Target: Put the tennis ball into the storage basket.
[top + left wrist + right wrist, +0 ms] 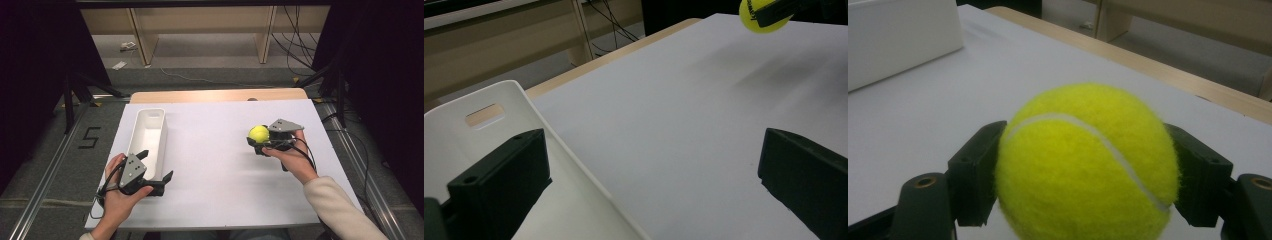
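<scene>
Right gripper (261,142) is clamping a yellow tennis ball (259,133) between its two black jaws; in the right gripper view the ball (1087,165) is sitting squarely between the jaws, each pressing against one side of it, white seam curving across the front. Ball and gripper are sitting at the right part of the white table surface (215,150), well apart from the white bin (148,136); whether the ball is touching the surface or being held just above it cannot be told. Left gripper (155,175) is resting at the near left of the table, jaws spread wide with nothing between them. In the left gripper view one jaw is lying over the inside of the bin (484,130), the other over bare table, so the gripper is straddling the bin's near wall. The ball (760,17) is showing far off at the top right there.
</scene>
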Available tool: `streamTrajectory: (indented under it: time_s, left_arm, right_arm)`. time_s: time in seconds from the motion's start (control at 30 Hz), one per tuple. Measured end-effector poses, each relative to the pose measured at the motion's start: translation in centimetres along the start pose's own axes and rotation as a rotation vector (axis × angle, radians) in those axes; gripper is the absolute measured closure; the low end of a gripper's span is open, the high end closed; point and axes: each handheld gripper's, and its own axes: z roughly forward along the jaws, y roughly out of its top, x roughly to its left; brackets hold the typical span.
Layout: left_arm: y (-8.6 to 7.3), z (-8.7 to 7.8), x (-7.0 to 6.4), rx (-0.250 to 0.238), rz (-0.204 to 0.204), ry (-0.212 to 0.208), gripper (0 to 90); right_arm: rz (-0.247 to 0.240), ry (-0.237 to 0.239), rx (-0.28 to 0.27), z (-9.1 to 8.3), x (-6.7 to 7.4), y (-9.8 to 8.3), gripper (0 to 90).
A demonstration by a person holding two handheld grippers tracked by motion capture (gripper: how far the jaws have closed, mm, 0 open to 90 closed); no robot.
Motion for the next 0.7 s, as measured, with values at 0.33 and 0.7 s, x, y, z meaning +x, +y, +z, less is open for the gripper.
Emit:
streamTrajectory:
  time_s: [0.33,0.7]
  left_arm:
    - [0.0,0.0,0.0,-0.001,0.000,0.000,0.0]
    - [0.1,0.0,0.2,-0.001,0.037,-0.010,0.0]
  right_arm:
    - [-0.003,0.005,-0.009,0.3,0.3,0.5,26.2]
    - [-0.004,0.019,-0.021,0.8,0.9,1.2,26.2]
